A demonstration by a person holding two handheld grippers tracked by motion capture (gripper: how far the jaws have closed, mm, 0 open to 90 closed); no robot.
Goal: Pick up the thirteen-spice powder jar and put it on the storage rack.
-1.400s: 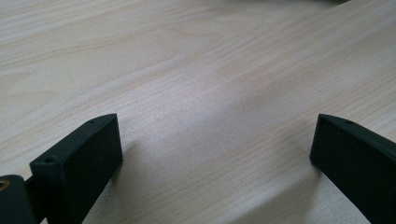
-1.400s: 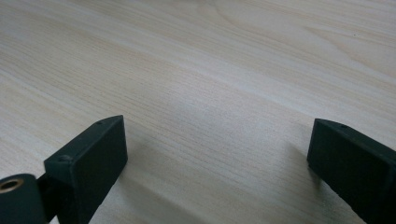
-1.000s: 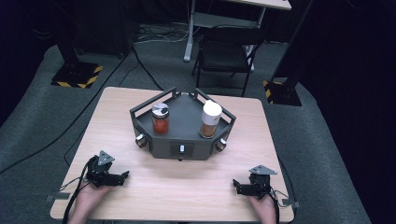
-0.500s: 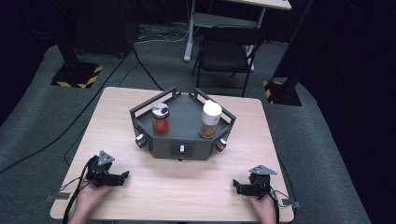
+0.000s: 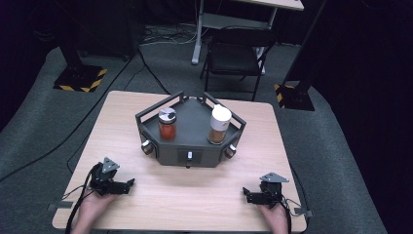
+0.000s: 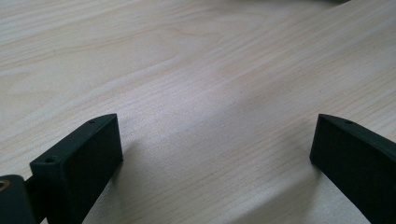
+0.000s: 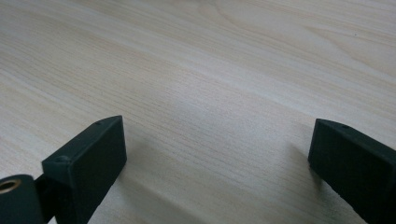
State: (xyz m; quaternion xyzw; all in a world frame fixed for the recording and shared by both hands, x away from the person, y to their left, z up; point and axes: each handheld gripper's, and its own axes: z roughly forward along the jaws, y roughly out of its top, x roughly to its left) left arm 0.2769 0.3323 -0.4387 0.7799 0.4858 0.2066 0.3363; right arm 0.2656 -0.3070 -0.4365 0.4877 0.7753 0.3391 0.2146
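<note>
left gripper (image 5: 127, 185) low over near left corner of wooden table (image 5: 195, 195), jaws spread wide, bare wood between them. right gripper (image 5: 247, 196) near right corner, jaws likewise wide apart, gripping nothing. dark hexagonal tray (image 5: 192, 151) at table centre, well apart from both. inside tray: red-filled jar (image 5: 167, 124) on left, white-capped jar (image 5: 219, 125) on right, both upright.

Looks like a lab/test rig: dark curtained room w/ hazard-striped stand bases (image 5: 80, 79), floor cables (image 5: 160, 35).
</note>
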